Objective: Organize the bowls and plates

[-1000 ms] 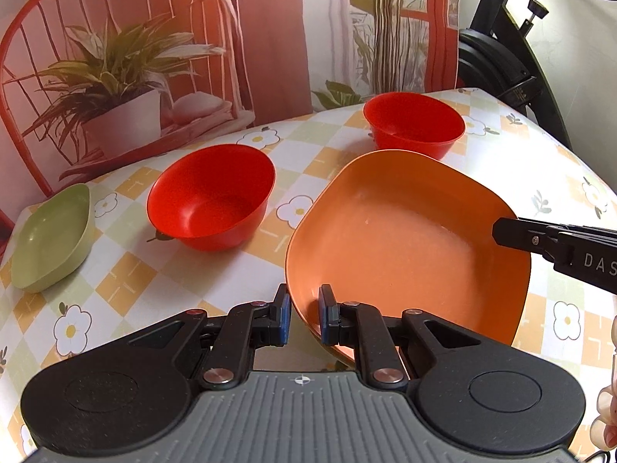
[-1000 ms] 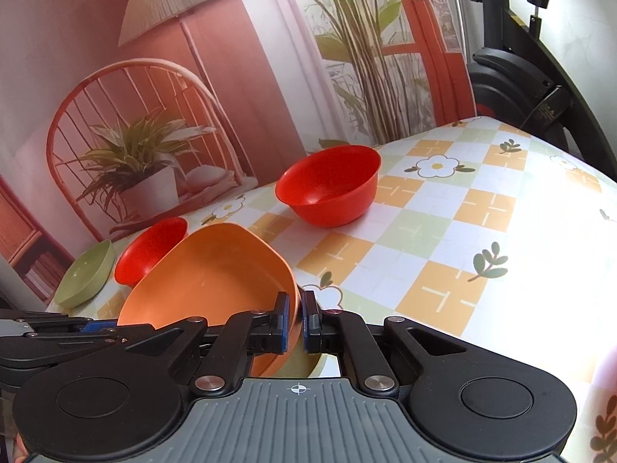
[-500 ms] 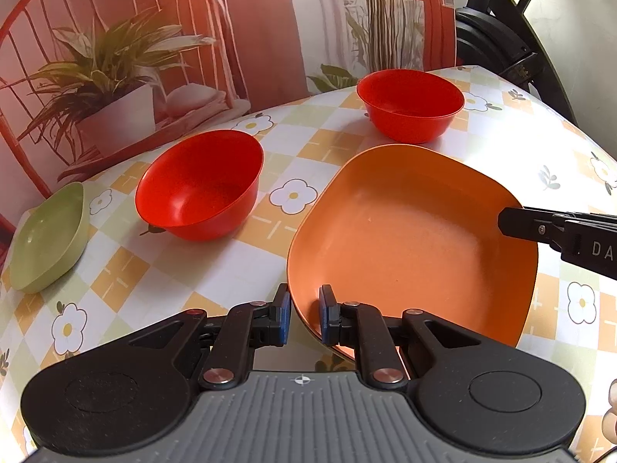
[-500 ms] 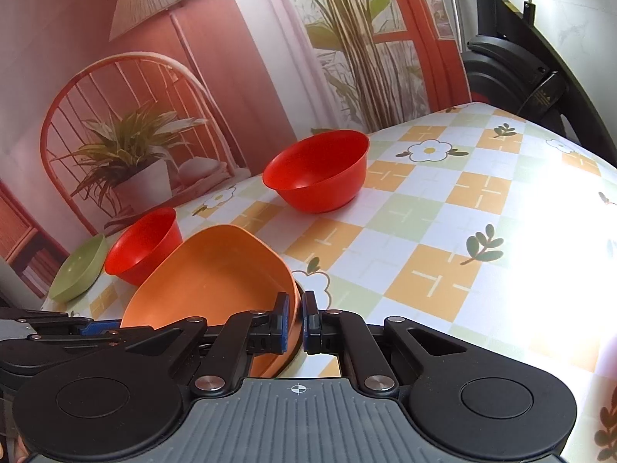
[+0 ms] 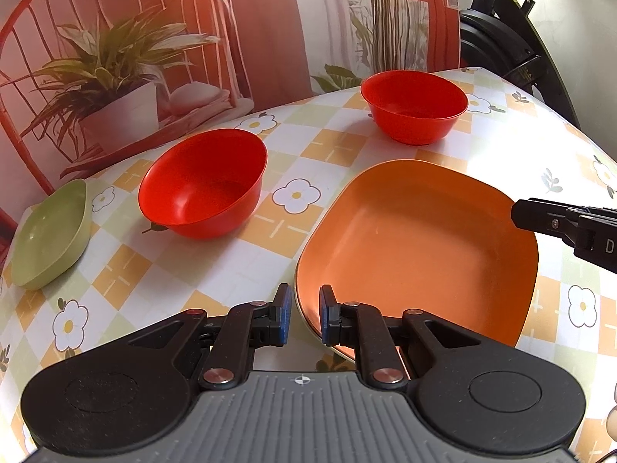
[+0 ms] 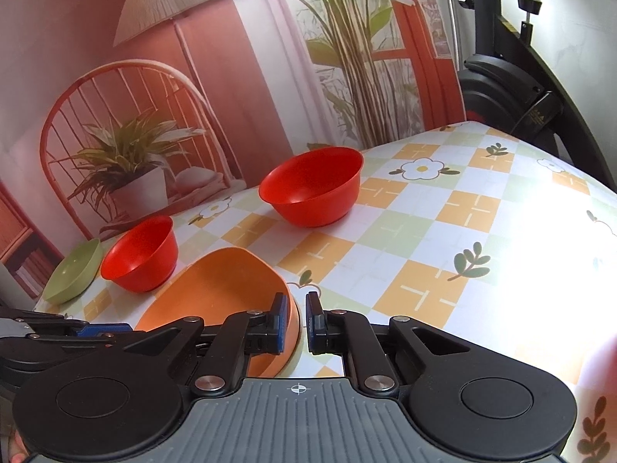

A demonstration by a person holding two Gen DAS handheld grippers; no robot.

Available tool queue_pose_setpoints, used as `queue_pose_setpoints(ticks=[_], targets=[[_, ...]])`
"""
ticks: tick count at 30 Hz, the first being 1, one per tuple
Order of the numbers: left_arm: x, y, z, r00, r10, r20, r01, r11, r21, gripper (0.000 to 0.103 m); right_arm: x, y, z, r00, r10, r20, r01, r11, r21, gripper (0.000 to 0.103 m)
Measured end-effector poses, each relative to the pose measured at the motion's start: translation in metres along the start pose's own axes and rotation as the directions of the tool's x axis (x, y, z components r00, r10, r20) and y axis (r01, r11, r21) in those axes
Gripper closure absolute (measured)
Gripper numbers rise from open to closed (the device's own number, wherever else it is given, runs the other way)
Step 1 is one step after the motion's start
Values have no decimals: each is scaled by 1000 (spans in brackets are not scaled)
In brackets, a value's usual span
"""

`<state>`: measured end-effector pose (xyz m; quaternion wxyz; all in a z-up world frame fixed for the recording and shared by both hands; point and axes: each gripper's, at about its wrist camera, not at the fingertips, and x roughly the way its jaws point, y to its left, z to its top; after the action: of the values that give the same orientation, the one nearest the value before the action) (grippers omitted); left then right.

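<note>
The surface (image 5: 339, 146), covered in a checked floral cloth, carried every dish apart and unstacked, so the sorting appeared barely begun. The orange plate (image 5: 420, 239) served as landmark: one red bowl (image 5: 204, 185) stood to its left, a second red bowl (image 5: 414, 106) beyond it, and the green dish (image 5: 50, 231) far to its left. The left hand-held gripper (image 5: 302, 316) was clamped on the plate's near rim; the right hand-held gripper (image 6: 297, 322) pinched its opposite edge.
</note>
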<state>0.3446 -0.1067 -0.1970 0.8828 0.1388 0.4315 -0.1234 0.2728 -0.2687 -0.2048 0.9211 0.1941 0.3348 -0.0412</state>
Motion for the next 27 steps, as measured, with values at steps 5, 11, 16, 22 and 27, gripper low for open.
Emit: queue_pose_setpoints(ticks=[5, 11, 16, 22, 27], targets=[[1, -1, -1, 1000, -2, -5, 1, 1000, -10, 87, 2, -2, -3, 1000, 18, -12, -18, 1000, 1, 100], [2, 0, -1, 1000, -1, -6, 1, 1000, -15, 87, 6, -2, -6, 1000, 13, -20, -13, 1000, 2, 100], [-2, 8, 0, 1000, -22, -8, 22, 998, -60, 87, 4, -5, -5, 999, 28, -29, -26, 999, 46, 95], [-32, 45, 4, 996, -39, 83, 49, 992, -119, 86, -15, -2, 9, 999, 41, 31, -42, 998, 52, 92], [-62, 100, 0, 989, 27, 148, -6, 990, -141, 86, -27, 25, 21, 995, 76, 62, -77, 997, 18, 92]])
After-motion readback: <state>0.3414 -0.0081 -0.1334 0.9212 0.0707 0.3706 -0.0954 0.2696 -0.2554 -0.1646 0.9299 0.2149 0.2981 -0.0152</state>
